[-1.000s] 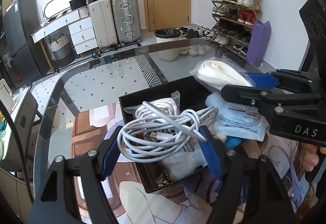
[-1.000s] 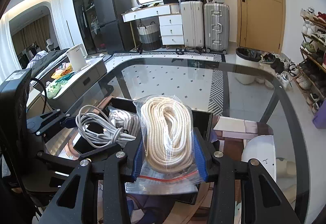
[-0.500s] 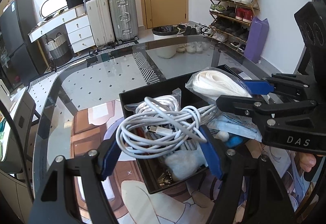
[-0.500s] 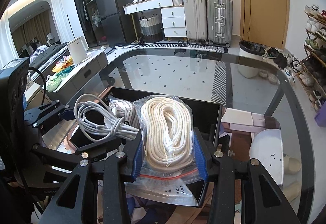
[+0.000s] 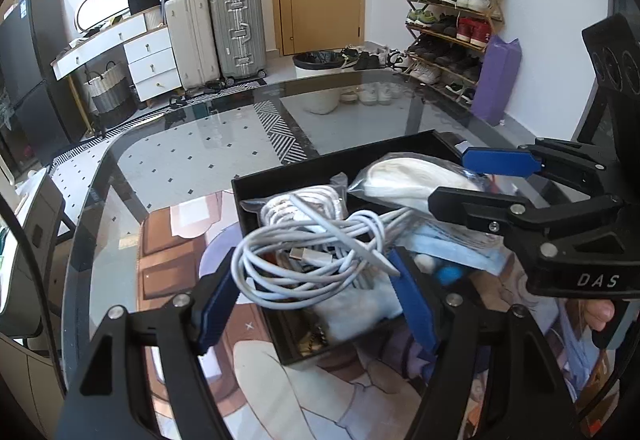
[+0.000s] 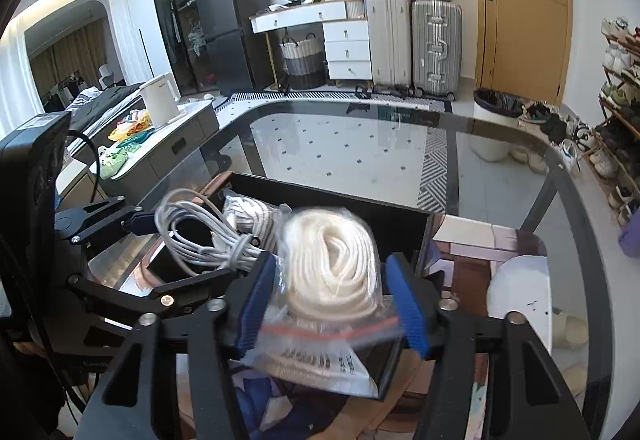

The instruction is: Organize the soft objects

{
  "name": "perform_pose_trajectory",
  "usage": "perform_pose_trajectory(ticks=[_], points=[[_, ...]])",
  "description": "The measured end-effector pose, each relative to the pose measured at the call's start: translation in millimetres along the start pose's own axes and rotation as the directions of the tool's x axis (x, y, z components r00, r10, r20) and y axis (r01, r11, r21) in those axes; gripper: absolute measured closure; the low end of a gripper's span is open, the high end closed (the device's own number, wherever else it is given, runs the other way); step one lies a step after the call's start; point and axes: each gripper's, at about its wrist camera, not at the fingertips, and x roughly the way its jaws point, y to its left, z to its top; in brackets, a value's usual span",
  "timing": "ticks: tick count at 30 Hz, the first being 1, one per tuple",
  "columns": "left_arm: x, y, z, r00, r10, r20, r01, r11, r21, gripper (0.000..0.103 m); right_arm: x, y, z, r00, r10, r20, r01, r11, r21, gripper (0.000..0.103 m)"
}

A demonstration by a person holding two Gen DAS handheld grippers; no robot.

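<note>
My left gripper point(image 5: 314, 304) holds a loose bundle of white charging cable point(image 5: 316, 252) just above the near corner of a black box point(image 5: 320, 164). Its blue pads still touch the bundle, though the jaws are opening. My right gripper point(image 6: 330, 304) hovers over the box point(image 6: 340, 196) with its jaws opening. The zip bag of white rope point(image 6: 332, 268) sits between them, blurred, with gaps beside the coil. The left wrist view shows the rope bag point(image 5: 404, 176) between the right gripper's fingers point(image 5: 500, 162). A bagged white cable point(image 5: 304, 200) lies inside the box.
The box stands on a glass table point(image 5: 180, 160) over a printed mat. It also holds blue face masks point(image 5: 452, 252) and a white fluffy piece point(image 5: 356, 308). A white round object point(image 6: 520, 288) lies right of the box. Suitcases, a shoe rack and a bin stand beyond.
The right jaws have spread apart and the rope bag has come loose between them, now blurred. The left jaws widened slightly around the cable bundle. Both grippers stay over the box.
</note>
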Motion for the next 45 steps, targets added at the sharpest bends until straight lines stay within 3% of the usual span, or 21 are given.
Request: perform_pose_trajectory(ticks=[2, 7, 13, 26, 36, 45], points=[[-7, -2, -2, 1.000, -0.016, 0.012, 0.016, 1.000, 0.004, 0.024, -9, -1, -3, 1.000, -0.010, 0.013, 0.010, 1.000, -0.003, 0.039], [-23, -6, -3, 0.998, -0.034, 0.045, 0.034, 0.999, -0.004, 0.015, -29, -4, -9, 0.998, -0.014, 0.059, 0.013, 1.000, 0.006, 0.016], [-41, -6, -10, 0.997, -0.014, 0.082, 0.018, 0.999, -0.039, 0.002, -50, -3, -16, 0.992, -0.018, 0.125, 0.017, 1.000, 0.009, 0.002], [-49, -5, -38, 0.986, 0.086, 0.146, -0.069, 0.990, -0.119, 0.000, -75, 9, -45, 0.967, 0.016, 0.253, -0.015, 1.000, -0.007, 0.001], [-51, 0, -50, 0.960, 0.159, 0.228, -0.127, 0.980, -0.152, 0.000, -70, 13, -62, 0.963, 0.000, 0.270, 0.005, 1.000, -0.019, 0.001], [-44, 1, -56, 0.955, 0.170, 0.242, -0.138, 0.980, -0.146, 0.000, -65, 14, -75, 0.959, 0.004, 0.283, 0.005, 0.999, -0.034, 0.001]])
